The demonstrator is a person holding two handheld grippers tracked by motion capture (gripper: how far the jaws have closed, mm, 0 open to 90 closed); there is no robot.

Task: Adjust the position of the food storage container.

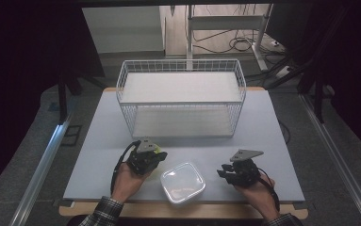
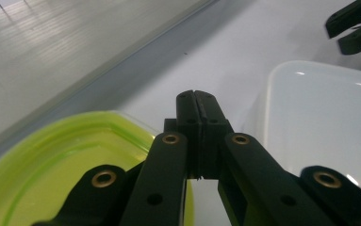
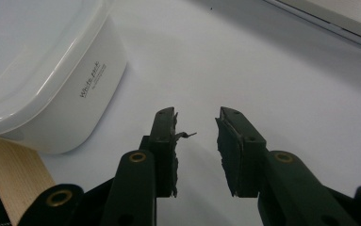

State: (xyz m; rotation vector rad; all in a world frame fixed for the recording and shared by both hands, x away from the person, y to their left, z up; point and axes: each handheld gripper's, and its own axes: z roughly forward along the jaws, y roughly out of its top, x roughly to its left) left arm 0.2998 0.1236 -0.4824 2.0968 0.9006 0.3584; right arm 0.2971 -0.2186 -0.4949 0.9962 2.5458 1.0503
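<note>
A yellow-green lid [image 2: 60,165] lies close under the left gripper [image 2: 197,101], whose jaws are pressed together along the lid's rim. From above, the lid [image 1: 158,150] peeks out beside the left gripper [image 1: 160,158], just left of a white lidded container [image 1: 183,181] near the table's front edge. That container [image 2: 319,122] sits right of the shut jaws. The right gripper [image 1: 223,172] rests to the container's right, open, with nothing between its jaws [image 3: 197,125]. The container [image 3: 51,84] stands to their left. The right gripper [image 2: 355,26] also appears far off in the left gripper view.
A white wire basket [image 1: 183,62] with two levels stands at the back middle of the pale table [image 1: 272,155]. A wooden edge [image 3: 8,179] runs along the table's front. Bare surface lies between the basket and the hands.
</note>
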